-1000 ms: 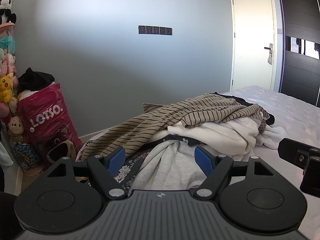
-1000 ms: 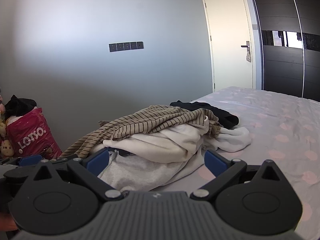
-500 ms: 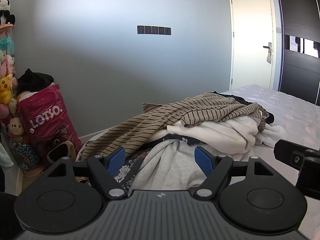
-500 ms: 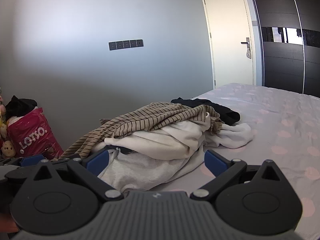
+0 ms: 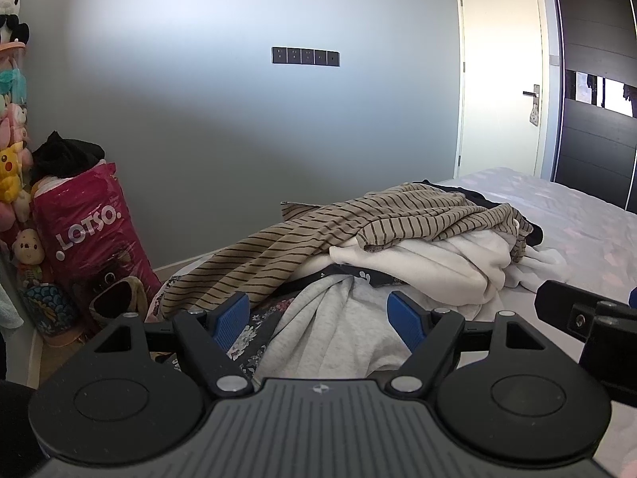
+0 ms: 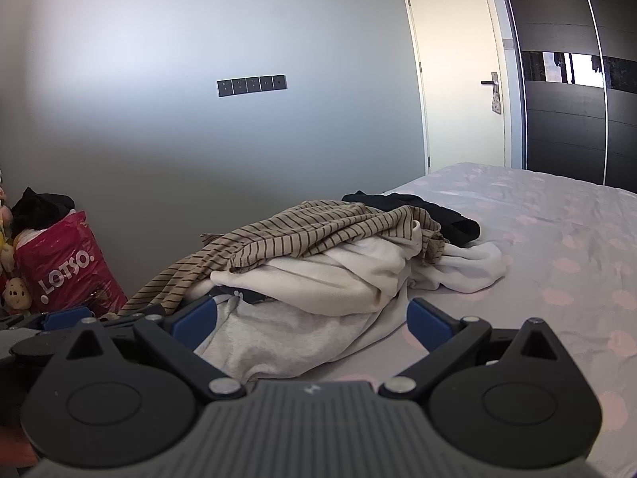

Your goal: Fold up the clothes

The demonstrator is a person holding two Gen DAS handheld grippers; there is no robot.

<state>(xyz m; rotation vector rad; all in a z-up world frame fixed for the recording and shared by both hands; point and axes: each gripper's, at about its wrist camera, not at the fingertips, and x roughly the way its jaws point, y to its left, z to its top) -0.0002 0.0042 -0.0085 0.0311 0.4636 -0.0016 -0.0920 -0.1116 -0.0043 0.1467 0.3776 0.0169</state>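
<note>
Little has changed: my left gripper and right gripper, both wide and empty, have crept nearer the clothes pile on the bed; folding hasn't begun.

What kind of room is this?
Probably a bedroom: a bed with a heap of clothes on it, a dark wardrobe, and stuffed toys by the wall.

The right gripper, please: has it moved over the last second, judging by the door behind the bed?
Yes, slightly. In the right wrist view the door sits lower than before, so the right gripper has tilted up a little.
</note>
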